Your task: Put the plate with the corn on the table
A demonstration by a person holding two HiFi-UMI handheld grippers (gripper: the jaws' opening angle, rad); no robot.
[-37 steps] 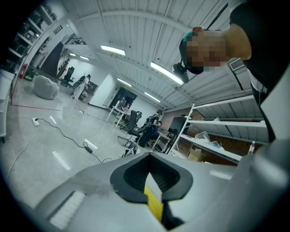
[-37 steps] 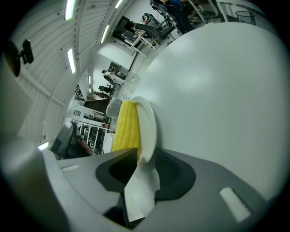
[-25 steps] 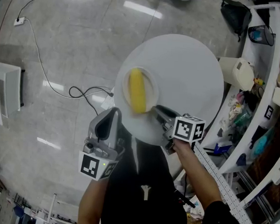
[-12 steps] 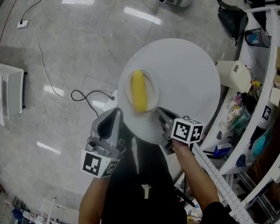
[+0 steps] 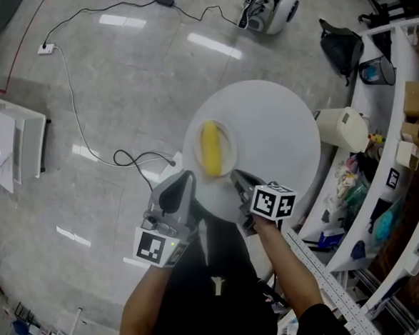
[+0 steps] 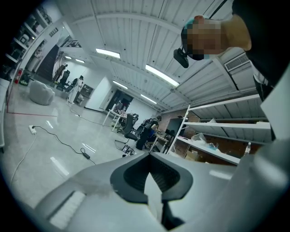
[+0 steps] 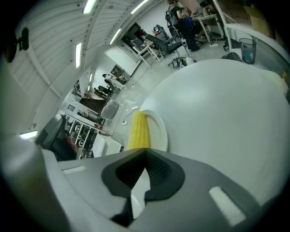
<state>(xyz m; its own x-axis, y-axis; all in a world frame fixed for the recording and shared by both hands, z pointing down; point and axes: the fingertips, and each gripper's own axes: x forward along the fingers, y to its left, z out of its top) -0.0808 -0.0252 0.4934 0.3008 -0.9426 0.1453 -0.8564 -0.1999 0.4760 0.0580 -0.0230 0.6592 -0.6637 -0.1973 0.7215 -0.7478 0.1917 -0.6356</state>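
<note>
A white plate (image 5: pixel 228 147) with a yellow corn cob (image 5: pixel 211 149) lies on the round white table (image 5: pixel 280 129), near its left edge. My right gripper (image 5: pixel 236 176) is shut just off the plate's near right rim, with nothing between its jaws. In the right gripper view the corn (image 7: pixel 138 129) and the plate (image 7: pixel 160 132) lie right ahead of the shut right gripper (image 7: pixel 145 154). My left gripper (image 5: pixel 187 177) hangs by the table's near edge, left of the plate, shut and empty. In its own view the left gripper (image 6: pixel 148 156) points out over the room.
Curved white shelving (image 5: pixel 404 141) full of items stands to the right, with a white container (image 5: pixel 345 126) beside the table. A cable (image 5: pixel 89 144) runs across the floor on the left toward a white box (image 5: pixel 14 142). A black bag (image 5: pixel 344 33) and a small white machine (image 5: pixel 271 3) lie beyond.
The head view has pulled back, so the table and plate look smaller. The right gripper's tips now sit slightly off the plate's rim. The left gripper stays beside the table's edge.
</note>
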